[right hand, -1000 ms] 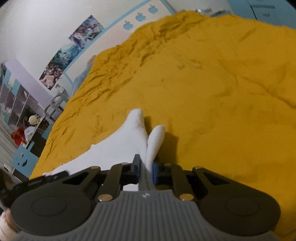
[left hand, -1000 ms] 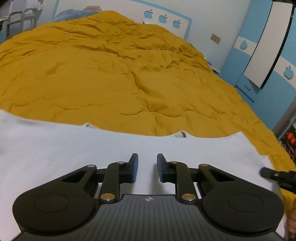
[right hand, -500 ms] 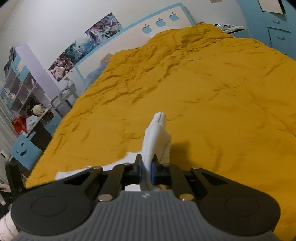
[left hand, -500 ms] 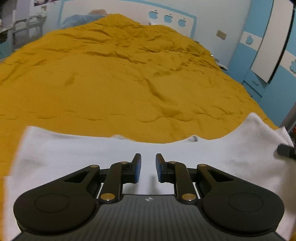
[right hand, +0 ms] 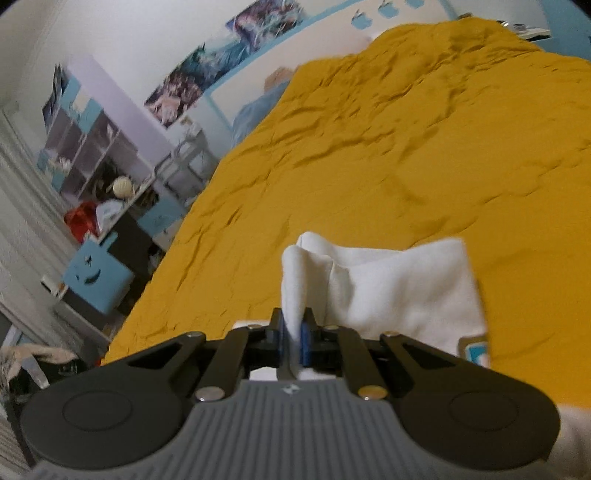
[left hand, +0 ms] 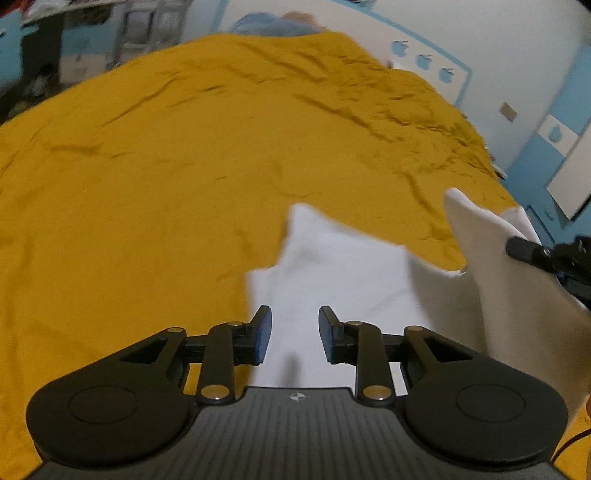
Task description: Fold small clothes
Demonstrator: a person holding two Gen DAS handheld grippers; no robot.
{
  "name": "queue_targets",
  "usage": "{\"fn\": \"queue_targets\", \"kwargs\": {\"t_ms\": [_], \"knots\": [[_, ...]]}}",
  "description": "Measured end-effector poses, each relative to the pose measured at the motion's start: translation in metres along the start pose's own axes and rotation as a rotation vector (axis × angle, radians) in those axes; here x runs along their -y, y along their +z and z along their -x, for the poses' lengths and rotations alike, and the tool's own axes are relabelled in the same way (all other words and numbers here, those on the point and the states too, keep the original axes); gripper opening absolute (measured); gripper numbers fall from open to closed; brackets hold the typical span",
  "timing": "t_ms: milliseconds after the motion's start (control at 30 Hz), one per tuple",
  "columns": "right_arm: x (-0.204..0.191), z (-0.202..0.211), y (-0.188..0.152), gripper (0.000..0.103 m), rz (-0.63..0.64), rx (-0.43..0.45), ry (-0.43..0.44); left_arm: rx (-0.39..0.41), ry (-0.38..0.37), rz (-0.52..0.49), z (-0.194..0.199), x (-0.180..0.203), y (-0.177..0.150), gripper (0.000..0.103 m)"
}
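Note:
A small white garment [left hand: 343,273] lies on the yellow bedspread [left hand: 166,177]. My left gripper [left hand: 294,334] is open and empty, hovering just above the garment's near part. My right gripper [right hand: 293,334] is shut on a fold of the white garment [right hand: 399,291] and holds that edge lifted off the bed. In the left wrist view the right gripper [left hand: 543,254] shows at the right edge, with the raised white cloth draped from it.
The bedspread [right hand: 406,147] fills most of both views. Shelves with toys [right hand: 92,155] and a blue box [right hand: 98,280] stand left of the bed. A blue and white wardrobe [left hand: 565,155] stands at the right. A blue pillow [left hand: 277,26] lies at the bed's head.
My right gripper has lifted its side of the garment and carried it across. The cloth has bunched from a flat spread into a narrower shape. My left gripper has opened wider.

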State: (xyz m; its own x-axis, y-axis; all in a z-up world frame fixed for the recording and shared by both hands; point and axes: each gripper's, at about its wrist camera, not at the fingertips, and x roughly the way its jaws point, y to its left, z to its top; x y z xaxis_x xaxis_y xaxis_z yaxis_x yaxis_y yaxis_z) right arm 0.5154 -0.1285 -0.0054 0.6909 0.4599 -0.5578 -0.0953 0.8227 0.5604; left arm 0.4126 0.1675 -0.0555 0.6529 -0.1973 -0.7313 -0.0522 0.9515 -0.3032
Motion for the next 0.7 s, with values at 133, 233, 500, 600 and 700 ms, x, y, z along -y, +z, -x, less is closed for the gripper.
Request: {"fn": "queue_targets", "kwargs": {"t_ms": [133, 233, 500, 600, 700], "knots": [[-0.043, -0.033, -0.024, 0.004, 0.045, -0.028, -0.005, -0.008, -0.009, 0.042, -0.001, -0.026, -0.006, 0.032], [-0.072, -0.062, -0.039, 0.004, 0.099, -0.049, -0.013, -0.006, -0.022, 0.06, -0.004, -0.038, -0.009, 0.032], [-0.104, -0.126, -0.077, 0.004, 0.186, -0.136, -0.087, 0.002, -0.029, 0.098, -0.01, -0.051, -0.016, 0.032], [-0.101, -0.141, -0.085, 0.004, 0.206, -0.173, -0.07, -0.005, -0.031, 0.102, -0.016, -0.051, -0.02, 0.032], [-0.106, -0.162, -0.093, 0.004, 0.268, -0.216, -0.094, -0.012, -0.016, 0.113, -0.018, -0.053, -0.023, 0.032]]}}
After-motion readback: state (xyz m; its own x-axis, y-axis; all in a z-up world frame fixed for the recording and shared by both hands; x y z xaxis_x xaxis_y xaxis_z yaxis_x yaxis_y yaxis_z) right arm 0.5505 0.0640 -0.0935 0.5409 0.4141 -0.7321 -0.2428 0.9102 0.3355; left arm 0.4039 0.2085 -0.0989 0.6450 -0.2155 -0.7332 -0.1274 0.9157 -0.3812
